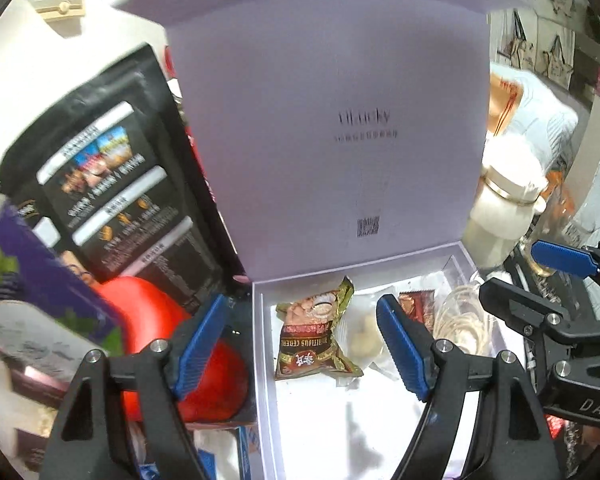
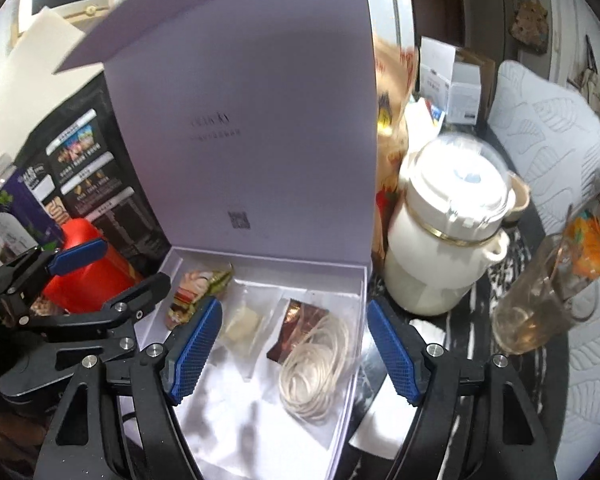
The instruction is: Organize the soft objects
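Observation:
A pale lilac gift box (image 1: pixel 261 320) (image 2: pixel 359 304) stands with its lid (image 1: pixel 320 80) upright. Inside lie a cereal packet (image 1: pixel 312 336) (image 2: pixel 188 296), a clear pouch of white pieces (image 1: pixel 364 336) (image 2: pixel 242 326), a copper-brown sachet (image 1: pixel 416 300) (image 2: pixel 300 316) and a bagged coil of pale cord (image 1: pixel 460 324) (image 2: pixel 316 364). My left gripper (image 1: pixel 302 348) (image 2: pixel 112 276) hovers open over the box's left side, above the cereal packet, holding nothing. My right gripper (image 2: pixel 294 348) (image 1: pixel 540 280) hangs open over the right side, above the cord, also empty.
Left of the box are a black snack bag (image 1: pixel 100 184), a red container (image 1: pixel 148 312) and a purple carton (image 1: pixel 40 272). Right of it stand a white lidded jar (image 2: pixel 448 240) and a glass cup (image 2: pixel 540 300), with a quilted white cushion (image 2: pixel 560 140) behind.

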Demonstrator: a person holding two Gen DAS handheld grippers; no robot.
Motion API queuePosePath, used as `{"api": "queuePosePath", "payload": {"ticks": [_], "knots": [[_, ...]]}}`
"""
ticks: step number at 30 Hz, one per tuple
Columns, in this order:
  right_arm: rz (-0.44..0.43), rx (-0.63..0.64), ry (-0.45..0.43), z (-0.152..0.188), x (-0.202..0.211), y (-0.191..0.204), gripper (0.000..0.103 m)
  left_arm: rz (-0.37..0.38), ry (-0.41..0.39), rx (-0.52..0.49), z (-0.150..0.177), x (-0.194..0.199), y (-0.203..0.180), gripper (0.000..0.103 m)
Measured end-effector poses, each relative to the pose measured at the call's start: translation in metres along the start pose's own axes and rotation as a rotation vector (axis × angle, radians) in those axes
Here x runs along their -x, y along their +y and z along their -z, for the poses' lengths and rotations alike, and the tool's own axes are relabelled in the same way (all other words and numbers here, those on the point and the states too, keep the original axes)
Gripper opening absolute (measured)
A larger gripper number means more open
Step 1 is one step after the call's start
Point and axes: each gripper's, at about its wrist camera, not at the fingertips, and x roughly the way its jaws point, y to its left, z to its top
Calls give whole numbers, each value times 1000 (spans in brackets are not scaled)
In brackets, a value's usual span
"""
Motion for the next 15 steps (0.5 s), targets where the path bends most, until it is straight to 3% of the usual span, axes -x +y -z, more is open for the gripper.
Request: {"api": "queuePosePath", "payload": {"ticks": [15], "knots": [[52,62,-193,-9,113,26,76,55,-167,12,5,124,6,77]]}}
